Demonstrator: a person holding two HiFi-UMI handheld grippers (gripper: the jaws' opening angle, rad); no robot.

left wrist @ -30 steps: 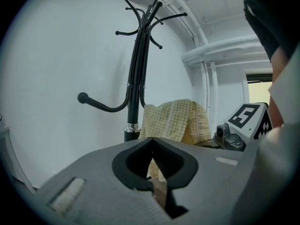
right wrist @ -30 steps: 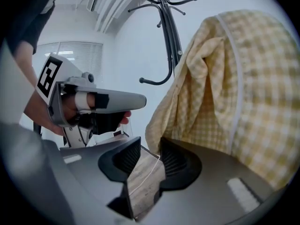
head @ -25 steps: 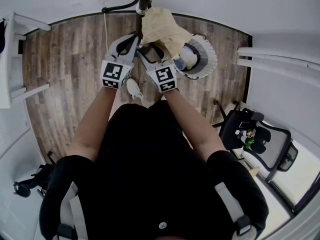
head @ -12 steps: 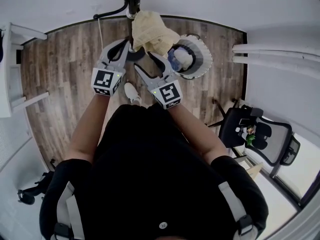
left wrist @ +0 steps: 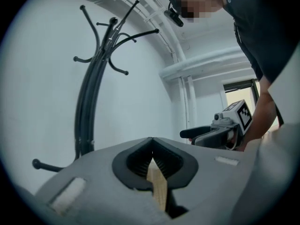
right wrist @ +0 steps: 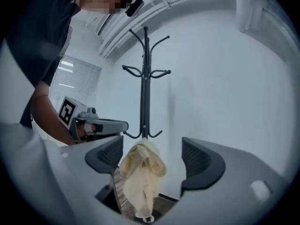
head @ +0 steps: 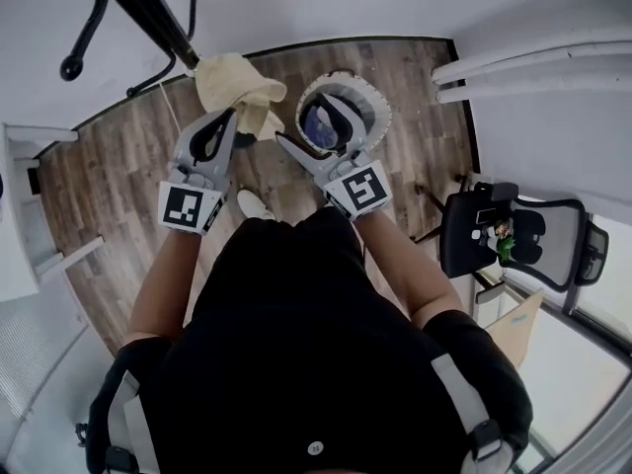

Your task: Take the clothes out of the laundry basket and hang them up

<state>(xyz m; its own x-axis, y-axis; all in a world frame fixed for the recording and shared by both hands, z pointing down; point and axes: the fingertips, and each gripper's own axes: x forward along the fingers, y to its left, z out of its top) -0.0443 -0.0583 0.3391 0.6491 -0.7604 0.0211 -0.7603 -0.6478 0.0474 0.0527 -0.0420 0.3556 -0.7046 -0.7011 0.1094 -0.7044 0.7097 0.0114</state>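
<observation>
Your left gripper [left wrist: 152, 159] has its fingers closed tight on a fold of the cream cloth [head: 235, 85], which bunches just past their tips. Your right gripper [right wrist: 152, 156] has just been opening. Its fingers stand wide apart and press on nothing, and the cloth hangs ahead of the gap. Below and just beyond the right fingers sits the laundry basket [head: 383, 117]. Farthest out, ahead of both pairs of fingers, stands the black coat stand [right wrist: 145, 78].

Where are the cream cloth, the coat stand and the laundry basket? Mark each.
cream cloth [head: 237, 87]: head view, bunched middle.
coat stand [right wrist: 145, 93]: right gripper view, upright pole.
laundry basket [head: 381, 117]: head view, white rim.
</observation>
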